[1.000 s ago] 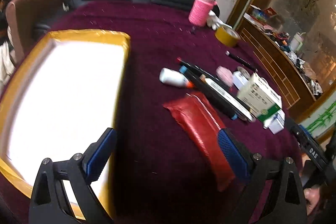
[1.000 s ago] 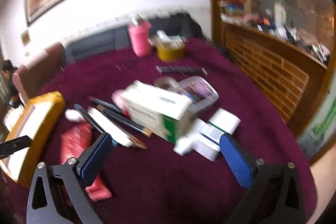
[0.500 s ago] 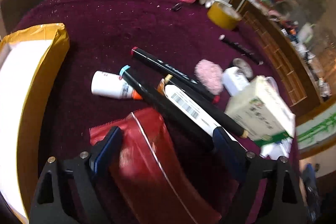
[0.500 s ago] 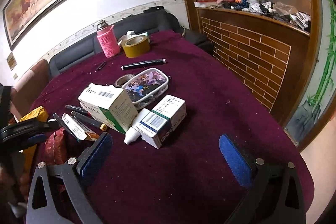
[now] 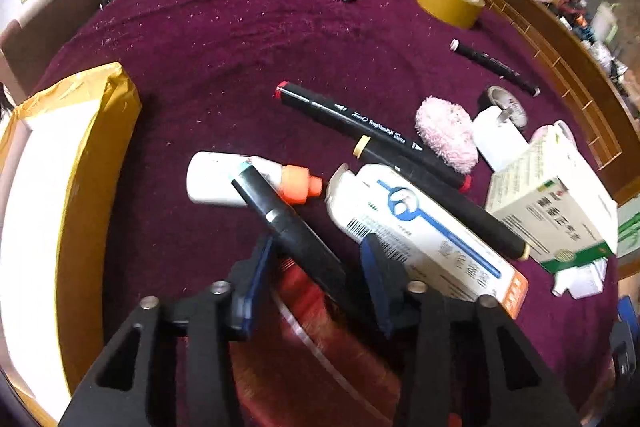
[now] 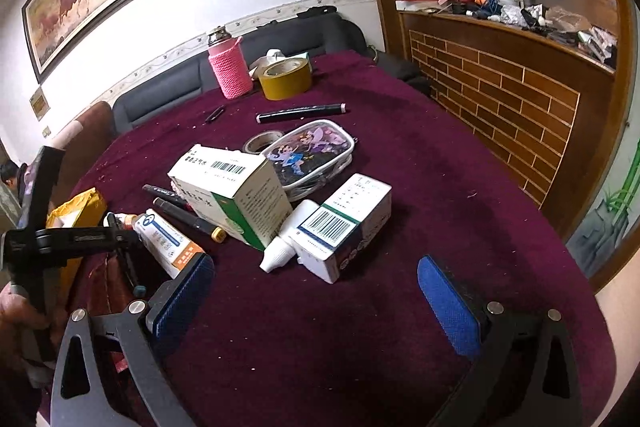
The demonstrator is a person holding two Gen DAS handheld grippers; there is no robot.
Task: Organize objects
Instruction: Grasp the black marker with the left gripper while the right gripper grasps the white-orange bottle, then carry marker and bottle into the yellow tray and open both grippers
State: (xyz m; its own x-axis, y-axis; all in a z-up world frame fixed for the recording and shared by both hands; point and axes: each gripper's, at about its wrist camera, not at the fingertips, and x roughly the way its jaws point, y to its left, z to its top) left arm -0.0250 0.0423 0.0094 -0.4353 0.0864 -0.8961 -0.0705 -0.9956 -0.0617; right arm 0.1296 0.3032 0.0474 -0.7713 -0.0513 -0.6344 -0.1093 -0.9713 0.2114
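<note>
Left tongs point(image 5: 316, 267) closing around black marker point(image 5: 292, 227) — teal-capped, slanted; right tongs point(image 6: 316, 291) apart.

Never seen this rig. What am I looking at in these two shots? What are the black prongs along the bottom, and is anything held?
There is no robot here. A person holds a two-finger gripper in each hand, and each gripper carries a fisheye camera that looks along its fingers. The prongs with blue pads are those fingers.

One shot is from the left gripper, the other from the right gripper. Both look at a table with a purple cloth. On it lie markers, a white tube, medicine boxes, a red pouch, a tape roll and a pencil case.

The left jaws have just been closing around a black marker, but the pads are not yet pressing on it. The right gripper is open and empty.
</note>
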